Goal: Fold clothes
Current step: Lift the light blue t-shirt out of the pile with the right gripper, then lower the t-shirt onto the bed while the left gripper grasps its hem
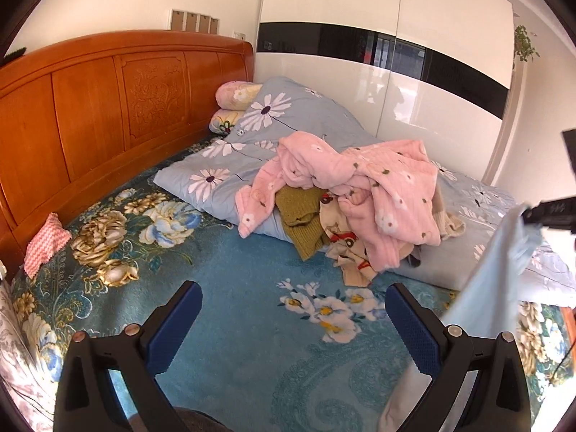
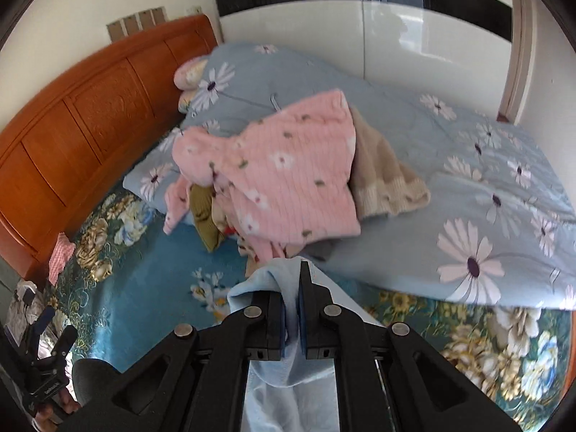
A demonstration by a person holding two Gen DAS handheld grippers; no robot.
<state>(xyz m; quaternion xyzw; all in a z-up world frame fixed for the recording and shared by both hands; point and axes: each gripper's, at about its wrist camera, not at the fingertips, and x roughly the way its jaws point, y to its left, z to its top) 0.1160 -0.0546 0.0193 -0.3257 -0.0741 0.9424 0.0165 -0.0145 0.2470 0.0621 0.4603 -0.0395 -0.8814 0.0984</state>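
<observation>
Bed (image 1: 234,262) with blue floral cover, wooden headboard (image 1: 108,108), white wardrobe (image 1: 396,82) behind. Clothes pile (image 1: 345,198) on daisy quilt (image 2: 486,187). Right gripper (image 2: 291,309) fingers clenched on light-blue garment (image 2: 288,370); left gripper (image 1: 293,327) fingers released, empty.

bed (image 1: 234,252): blue floral cover, carved wooden headboard (image 1: 108,90) | daisy-print quilt (image 1: 306,115): bunched along the far side by the wardrobe, on the cover | clothes pile (image 1: 342,198): pink flowered garment on top, olive knit and printed piece under it, resting on quilt edge and cover | pink zigzag cloth (image 1: 46,244): on the cover beside the headboard
</observation>
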